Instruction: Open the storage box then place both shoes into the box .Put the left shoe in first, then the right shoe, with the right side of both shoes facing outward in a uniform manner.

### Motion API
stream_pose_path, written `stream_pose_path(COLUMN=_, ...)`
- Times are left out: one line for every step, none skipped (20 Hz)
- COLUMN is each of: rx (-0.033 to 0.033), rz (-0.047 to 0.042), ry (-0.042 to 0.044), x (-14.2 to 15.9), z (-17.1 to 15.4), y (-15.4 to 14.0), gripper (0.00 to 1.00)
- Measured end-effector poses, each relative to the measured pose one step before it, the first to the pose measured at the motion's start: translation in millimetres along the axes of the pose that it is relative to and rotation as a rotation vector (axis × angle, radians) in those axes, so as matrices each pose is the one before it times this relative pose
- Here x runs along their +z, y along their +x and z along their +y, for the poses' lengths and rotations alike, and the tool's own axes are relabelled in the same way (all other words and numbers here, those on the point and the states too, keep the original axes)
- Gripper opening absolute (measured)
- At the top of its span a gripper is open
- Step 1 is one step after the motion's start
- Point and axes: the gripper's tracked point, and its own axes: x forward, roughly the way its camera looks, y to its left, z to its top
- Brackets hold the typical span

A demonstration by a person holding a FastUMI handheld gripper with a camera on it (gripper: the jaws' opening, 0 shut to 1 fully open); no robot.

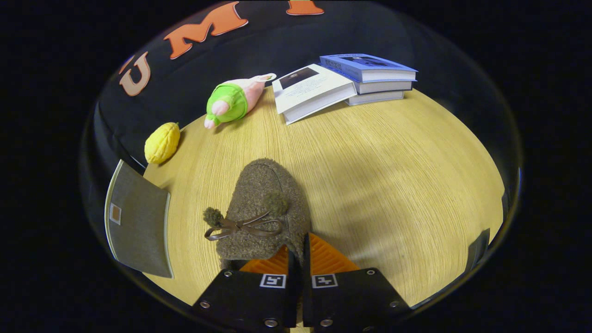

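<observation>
We observe the gripper (298, 259) with its two fingers drawn close together, pinching the rear collar edge of a fuzzy brown shoe (263, 208); one finger (273, 264) sits on the inner side of the collar and the other lies against the outer side, so we read the fingers as clamped on the shoe's rim. The shoe extends away from the fingers, toe pointing forward across the wooden table (393, 175), and carries a thin brown bow (243, 226) with two pompoms on its upper. We cannot tell whether the sole is touching the tabletop or lifted just clear of it. To the left of the shoe, at the table's edge, we see a grey fabric panel (138, 222) bearing a small tag; it appears to be part of the storage box, though we cannot tell whether it is a lid or a wall. Beyond the panel lies a yellow lemon-shaped toy (162, 142). Farther ahead, near the booth's wall, a green-and-pink plush toy (233, 101) lies on its side. Just beside it, a white book (312, 90) leans against a stack of blue-covered books (374, 76). All these items are well apart from the shoe.
</observation>
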Motion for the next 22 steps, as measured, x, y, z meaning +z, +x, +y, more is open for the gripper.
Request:
stream_pose_path(rx=0.01211, rz=0.00552, ry=0.01211, x=-0.39, z=3.69, y=-1.84, gripper=0.05)
stream_pose_path(rx=0.0275, rz=0.00918, ry=0.00991, x=0.39, z=7.45, y=-2.54, gripper=0.05)
stream_pose_path(rx=0.0307, rz=0.01223, ry=0.01751, x=-2.42, z=8.92, y=-4.22, gripper=0.05)
stream_pose_path(rx=0.02751, rz=0.00784, ry=0.00881, x=0.3, z=8.98, y=-3.8, gripper=0.05)
stream_pose_path(rx=0.01159, rz=-0.00382, ry=-0.00242, x=2.19, z=6.68, y=-3.86, gripper=0.05)
stream_pose_path(rx=0.00477, rz=-0.01035, ry=-0.00873, x=3.32, z=6.71, y=-4.93, gripper=0.05)
stream_pose_path(rx=0.00494, rz=-0.0117, ry=-0.00782, x=3.8, z=8.05, y=-4.58, gripper=0.05)
stream_pose_path(rx=0.01126, rz=-0.00945, ry=-0.00527, x=3.95, z=8.64, y=-5.35, gripper=0.05)
stream_pose_path(rx=0.0133, rz=-0.01098, ry=-0.00197, x=4.47, z=9.95, y=-4.69, gripper=0.05)
stream_pose_path(rx=0.01286, rz=-0.01044, ry=-0.00774, x=4.15, z=10.57, y=-4.98, gripper=0.05)
stream_pose_path(rx=0.01211, rz=-0.01075, ry=-0.0129, x=3.87, z=10.73, y=-4.61, gripper=0.05)
stream_pose_path(rx=0.01388, rz=-0.00997, ry=-0.01575, x=2.88, z=11.38, y=-4.1, gripper=0.05)
stream_pose_path(rx=0.01634, rz=-0.00487, ry=-0.00939, x=1.23, z=12.89, y=-3.28, gripper=0.05)
stream_pose_path(rx=0.02112, rz=0.00079, ry=-0.00808, x=-0.24, z=14.16, y=-3.05, gripper=0.05)
stream_pose_path(rx=0.02335, rz=0.00022, ry=-0.00811, x=0.45, z=15.11, y=-3.45, gripper=0.05)
stream_pose_path(rx=0.02223, rz=0.00188, ry=-0.00972, x=1.35, z=15.08, y=-2.45, gripper=0.05)
stream_pose_path(rx=0.02156, rz=-0.00431, ry=-0.00746, x=1.9, z=16.01, y=-3.73, gripper=0.05)
stream_pose_path(rx=0.01931, rz=-0.00606, ry=-0.0152, x=3.08, z=16.57, y=-2.06, gripper=0.05)
stream_pose_path(rx=0.01518, rz=-0.01115, ry=-0.01097, x=4.54, z=13.75, y=-2.29, gripper=0.05)
stream_pose_path(rx=0.01238, rz=-0.00892, ry=-0.01536, x=3.74, z=15.04, y=-0.78, gripper=0.05)
stream_pose_path(rx=0.01221, rz=-0.00713, ry=-0.00638, x=2.79, z=14.67, y=-1.44, gripper=0.04)
stream_pose_path(rx=0.01801, rz=0.00072, ry=-0.00583, x=1.41, z=15.26, y=-0.01, gripper=0.05)
